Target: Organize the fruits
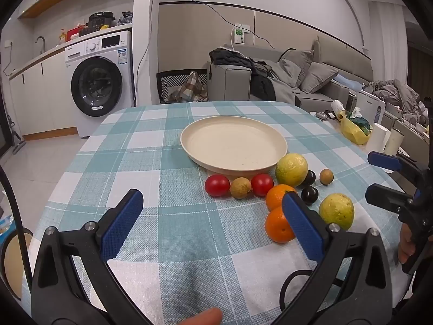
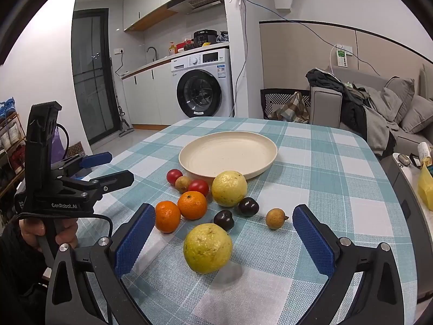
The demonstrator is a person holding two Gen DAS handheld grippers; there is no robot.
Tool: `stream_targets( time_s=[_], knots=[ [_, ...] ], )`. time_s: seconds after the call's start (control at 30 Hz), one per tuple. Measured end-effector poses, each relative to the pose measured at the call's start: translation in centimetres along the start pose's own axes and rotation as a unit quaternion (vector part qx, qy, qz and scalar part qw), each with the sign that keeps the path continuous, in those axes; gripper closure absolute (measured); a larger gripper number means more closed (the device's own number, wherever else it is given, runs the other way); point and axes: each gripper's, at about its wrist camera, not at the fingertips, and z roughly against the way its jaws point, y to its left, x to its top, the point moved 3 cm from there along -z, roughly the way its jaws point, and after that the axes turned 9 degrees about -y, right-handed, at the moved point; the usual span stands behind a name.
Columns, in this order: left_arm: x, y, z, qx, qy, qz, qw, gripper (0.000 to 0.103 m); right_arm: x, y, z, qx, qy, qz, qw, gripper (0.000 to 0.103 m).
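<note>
Both grippers' ribbed blue fingers [image 2: 135, 239] spread, empty; round bumpy guava [image 2: 207, 247] between right pair.

Even indoor light from overhead, fairly bright. Soft shadow under nearest guava [image 2: 207, 247] on tablecloth [image 2: 338, 189]. Faint glare on tomatoes [image 1: 217, 185]. Strong fisheye bending, black vignette at corners. Centre sharp, rim slightly soft.

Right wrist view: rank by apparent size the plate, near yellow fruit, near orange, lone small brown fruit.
1. plate
2. near yellow fruit; it sits closest to the camera, so it looks inflated
3. near orange
4. lone small brown fruit

No ties; the order is clear in this view.
</note>
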Motion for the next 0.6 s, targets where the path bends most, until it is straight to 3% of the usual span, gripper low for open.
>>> stream_targets(
  time_s=[0.6],
  knots=[
    [-0.02,-0.04,-0.05,0.000,0.004,-0.003,1.0000,0.001,0.03,0.03,0.04,-0.001,-0.001,0.001,1.000,0.000]
  ],
)
